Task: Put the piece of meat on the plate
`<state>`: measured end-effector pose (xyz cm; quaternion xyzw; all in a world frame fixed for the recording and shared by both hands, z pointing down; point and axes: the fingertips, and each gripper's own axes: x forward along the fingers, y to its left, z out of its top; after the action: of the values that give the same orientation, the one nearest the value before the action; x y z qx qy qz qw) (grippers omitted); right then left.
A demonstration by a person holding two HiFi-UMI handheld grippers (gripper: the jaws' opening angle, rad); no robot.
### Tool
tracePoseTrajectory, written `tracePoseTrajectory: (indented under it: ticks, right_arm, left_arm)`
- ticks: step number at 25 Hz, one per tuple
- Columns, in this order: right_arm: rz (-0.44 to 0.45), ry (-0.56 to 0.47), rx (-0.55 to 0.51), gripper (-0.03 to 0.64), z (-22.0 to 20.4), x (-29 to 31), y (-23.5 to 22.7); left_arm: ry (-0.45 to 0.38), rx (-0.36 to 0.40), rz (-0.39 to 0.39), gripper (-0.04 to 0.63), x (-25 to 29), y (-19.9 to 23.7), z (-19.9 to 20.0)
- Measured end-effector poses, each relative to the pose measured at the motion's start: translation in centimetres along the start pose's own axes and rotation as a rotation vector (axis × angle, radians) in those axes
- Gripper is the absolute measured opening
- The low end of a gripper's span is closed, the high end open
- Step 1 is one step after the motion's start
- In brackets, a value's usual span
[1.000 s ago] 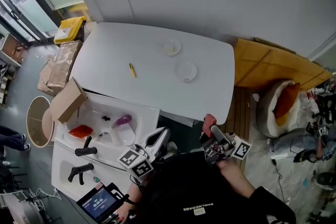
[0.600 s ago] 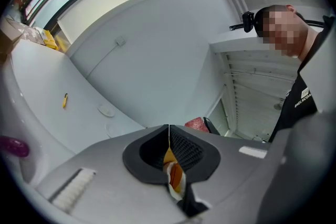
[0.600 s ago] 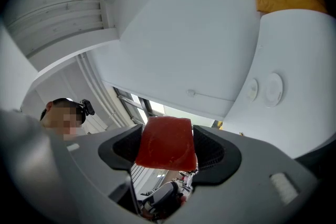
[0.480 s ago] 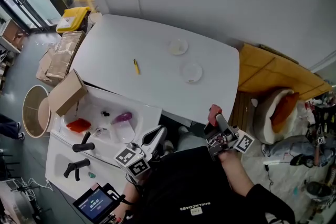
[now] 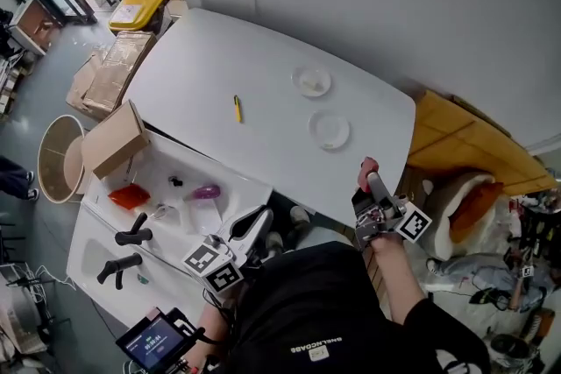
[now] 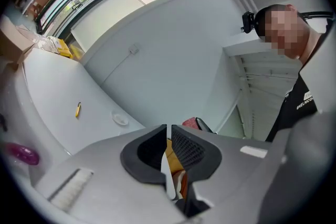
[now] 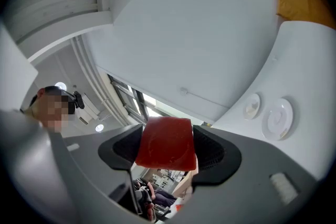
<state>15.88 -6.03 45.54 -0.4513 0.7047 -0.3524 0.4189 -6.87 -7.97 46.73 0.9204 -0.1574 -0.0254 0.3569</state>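
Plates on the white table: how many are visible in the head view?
2. The far plate lies toward the wall; the near plate lies closer to the person, both on the table. None appears hidden.

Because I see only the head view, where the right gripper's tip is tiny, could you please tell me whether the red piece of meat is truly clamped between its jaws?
Observer: Yes. In the right gripper view, the right gripper has both jaws pressed against the sides of the flat red slab of meat.
Operator: Thank you. Is the left gripper carrying anything? I cannot make out its jaws from here.
Observer: No. In the left gripper view, the left gripper has its jaws together, with only a thin slit showing and nothing between them.
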Motion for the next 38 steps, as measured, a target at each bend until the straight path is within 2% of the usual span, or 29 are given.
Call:
tracePoseTrajectory:
  ticks: [12, 23, 30, 38]
  right_arm:
    - [-0.074, 0.168, -0.068, 0.302, 2.6, 6.0, -9.1]
    - [-0.162, 0.328, -0.122, 0.302, 2.8, 8.4, -17.9]
    - [-0.254, 0.469, -0.24, 0.302, 1.9, 8.9, -23.9]
    - [-0.32, 0.641, -0.356, 0.302, -0.6, 8.9, -29.0]
  left_arm:
    - [-0.016, 0.018, 0.158, 0.052, 1.0, 1.9, 1.4]
    - [-0.001, 0.011, 0.292, 0.064, 2.3, 2.6, 0.2]
    - [0.03, 0.026, 0.367, 0.072, 2.8, 2.3, -0.7]
    - [0.011, -0.009, 0.426, 0.077, 2.7, 2.5, -1.6]
